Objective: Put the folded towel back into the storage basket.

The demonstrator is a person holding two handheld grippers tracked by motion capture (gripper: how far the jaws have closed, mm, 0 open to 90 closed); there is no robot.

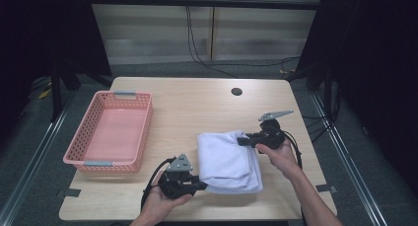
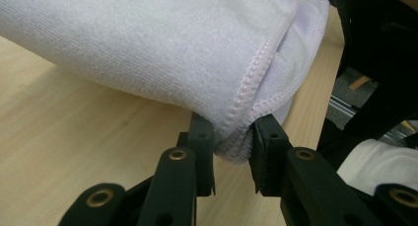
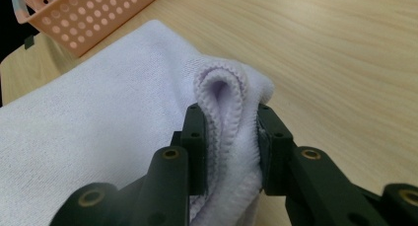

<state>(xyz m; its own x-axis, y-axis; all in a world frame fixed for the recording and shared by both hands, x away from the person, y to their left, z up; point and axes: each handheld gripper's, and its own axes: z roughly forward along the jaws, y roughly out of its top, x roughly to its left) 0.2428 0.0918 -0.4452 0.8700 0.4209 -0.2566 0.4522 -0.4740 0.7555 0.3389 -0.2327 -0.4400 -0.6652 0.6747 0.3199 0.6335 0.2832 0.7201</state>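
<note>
A folded white towel (image 1: pixel 227 161) lies on the wooden table (image 1: pixel 197 107), right of centre. My left gripper (image 1: pixel 201 184) is shut on the towel's near left corner. In the left gripper view its jaws pinch the stitched hem of the towel (image 2: pixel 148 43), lifted off the tabletop. My right gripper (image 1: pixel 242 141) is shut on the far right corner. In the right gripper view the jaws squeeze a bunched fold of the towel (image 3: pixel 98 132). A hand holds each gripper.
A pink perforated basket (image 1: pixel 93 163) stands empty at the table's left side; its corner (image 3: pixel 88 14) appears in the right gripper view. A round cable hole (image 1: pixel 236 92) sits near the table's far edge. Black frame posts and cables surround the table.
</note>
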